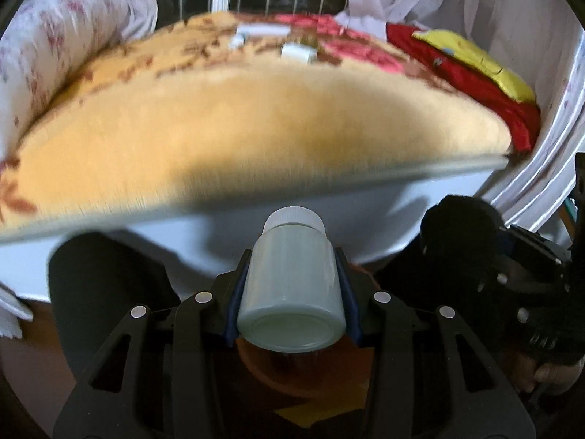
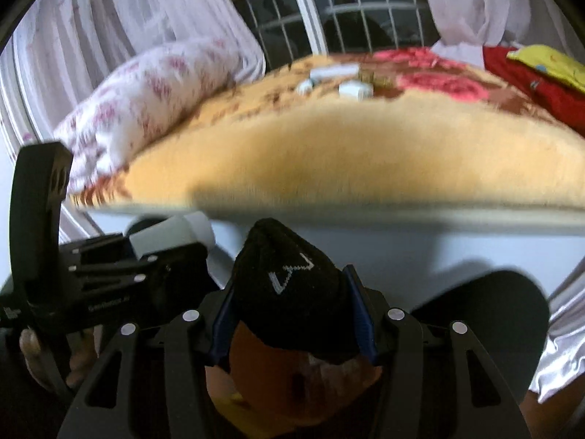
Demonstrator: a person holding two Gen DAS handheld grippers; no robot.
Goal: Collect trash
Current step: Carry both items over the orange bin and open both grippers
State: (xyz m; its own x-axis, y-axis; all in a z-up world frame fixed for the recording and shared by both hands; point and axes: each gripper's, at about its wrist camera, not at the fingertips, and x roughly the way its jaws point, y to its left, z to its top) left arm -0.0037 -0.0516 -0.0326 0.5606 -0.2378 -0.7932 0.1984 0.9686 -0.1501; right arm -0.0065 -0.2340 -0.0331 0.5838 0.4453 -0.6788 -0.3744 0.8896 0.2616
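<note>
Jaws of the left gripper (image 1: 290,292) clamp a pale plastic bottle (image 1: 292,285) at lower centre of the left wrist frame, blue pads pressed on both sides. Bottle's long axis runs along the fingers: white screw cap (image 1: 294,221) points away toward the bed, flat base faces the camera. No label or print readable on it.

Jaws of the right gripper (image 2: 292,311) hold a black knit sock (image 2: 292,285) at lower centre of the right wrist frame, bunched between the blue pads, its peak pointing up and away toward the bed. A small white angular logo is stitched on it; no letters legible.

Each gripper shows in the other's view: right one at right edge of the left frame, left one with bottle at left of the right frame, a hand (image 2: 33,347) under it. Faint print on that gripper body is too blurred to read.

Behind, a bed with orange floral blanket (image 1: 256,117) fills mid frame. Small white boxes (image 1: 298,53) lie on it near the top centre. Floral pillow (image 2: 146,109) at upper left, red and yellow cloth (image 1: 475,69) at upper right. Barred window (image 2: 329,18) and white curtains at top. Blur throughout.
</note>
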